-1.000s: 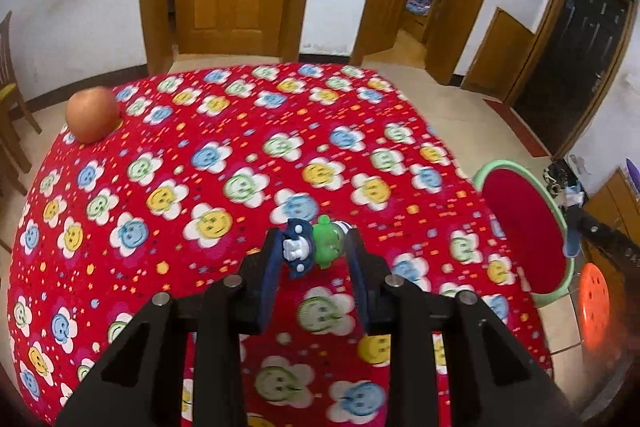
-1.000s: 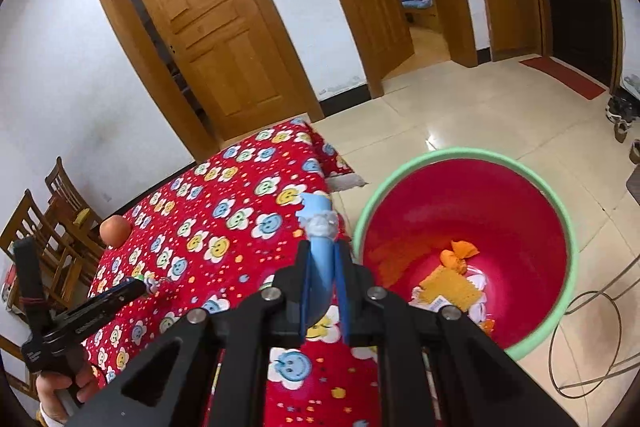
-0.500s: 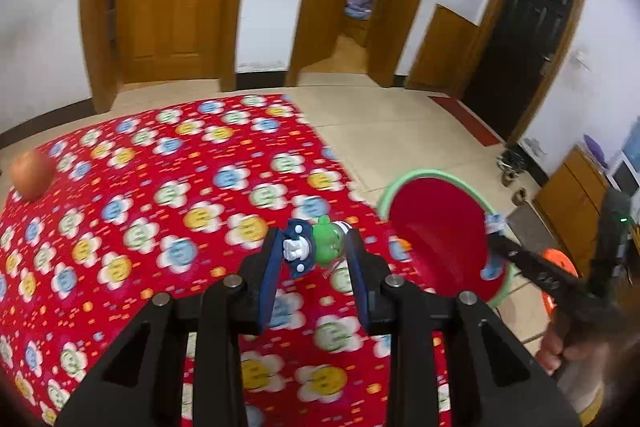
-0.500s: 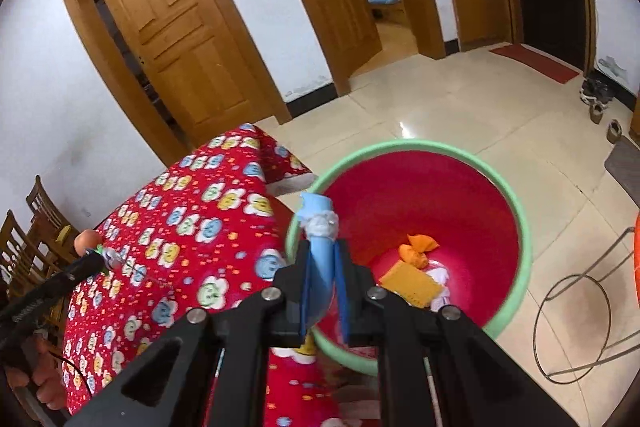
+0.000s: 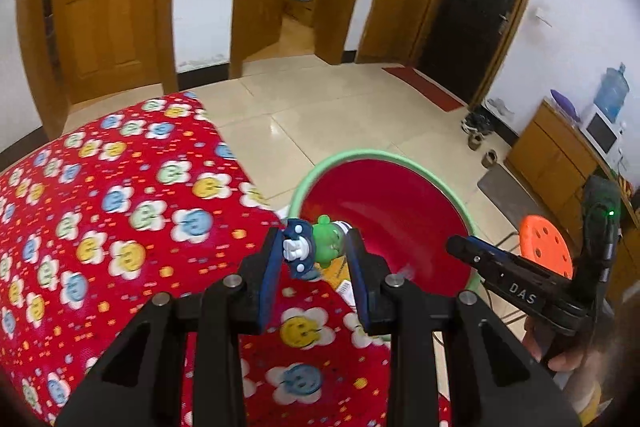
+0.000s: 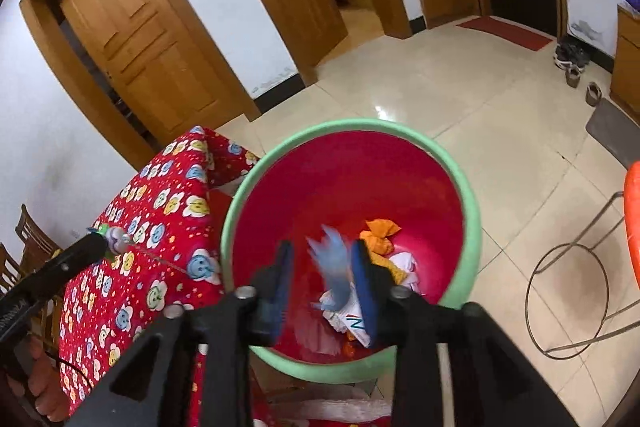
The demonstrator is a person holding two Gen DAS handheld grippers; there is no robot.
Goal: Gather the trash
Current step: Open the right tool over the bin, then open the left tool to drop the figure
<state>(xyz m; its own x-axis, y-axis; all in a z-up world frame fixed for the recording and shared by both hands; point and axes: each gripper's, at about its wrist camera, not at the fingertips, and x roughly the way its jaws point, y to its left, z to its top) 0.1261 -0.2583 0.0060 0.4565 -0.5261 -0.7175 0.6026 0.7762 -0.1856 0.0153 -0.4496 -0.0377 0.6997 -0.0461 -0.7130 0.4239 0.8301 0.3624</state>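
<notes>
My left gripper [image 5: 316, 255] is shut on a small green and blue toy figure [image 5: 316, 247], held over the edge of the red flowered tablecloth [image 5: 120, 211], close to the red bin with a green rim [image 5: 348, 157]. My right gripper [image 6: 322, 279] is open above the bin [image 6: 348, 125]. A pale blue piece of trash [image 6: 334, 267] is blurred between its fingers, falling free into the bin. Orange and white trash [image 6: 380, 231] lies at the bin's bottom.
An orange stool [image 5: 546, 251] with a wire frame [image 6: 568, 279] stands right of the bin. Wooden chairs [image 6: 28, 239] stand at the table's far side. Wooden cabinets [image 5: 556, 151] line the right wall. Tiled floor [image 6: 460, 95] lies beyond the bin.
My right gripper opened over the bin and let go of the blue trash, which now drops. My left gripper carried the toy figure rightward toward the bin.
</notes>
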